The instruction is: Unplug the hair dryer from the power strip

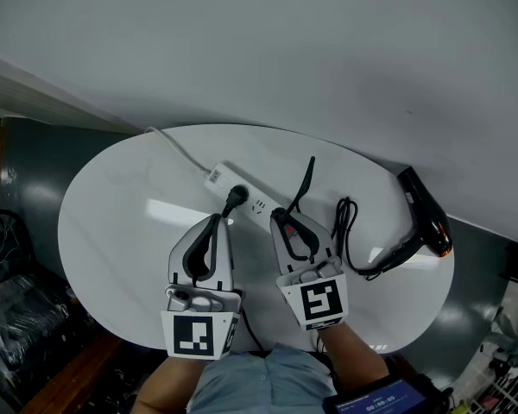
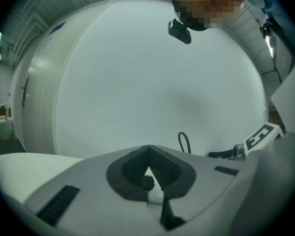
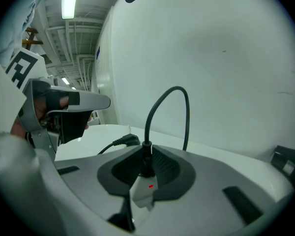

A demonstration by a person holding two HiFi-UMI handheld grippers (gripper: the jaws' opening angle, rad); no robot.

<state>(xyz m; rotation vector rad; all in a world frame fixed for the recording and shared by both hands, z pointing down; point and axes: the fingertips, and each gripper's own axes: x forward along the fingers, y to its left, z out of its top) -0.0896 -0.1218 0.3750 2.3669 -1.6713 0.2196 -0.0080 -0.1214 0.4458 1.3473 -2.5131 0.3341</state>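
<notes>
A white power strip lies on the round white table. My right gripper is shut on the hair dryer plug at the strip's near end, just above a red light. From the plug the black cord arcs up and over. The black hair dryer lies at the table's right, its cord looped beside it. My left gripper sits at the strip's near side, fingertips together, with nothing seen gripped. A second black plug sits in the strip.
The strip's white cable runs off the table's far left edge. A white wall stands close behind the table. Dark clutter lies on the floor at the left. The table's left half is bare.
</notes>
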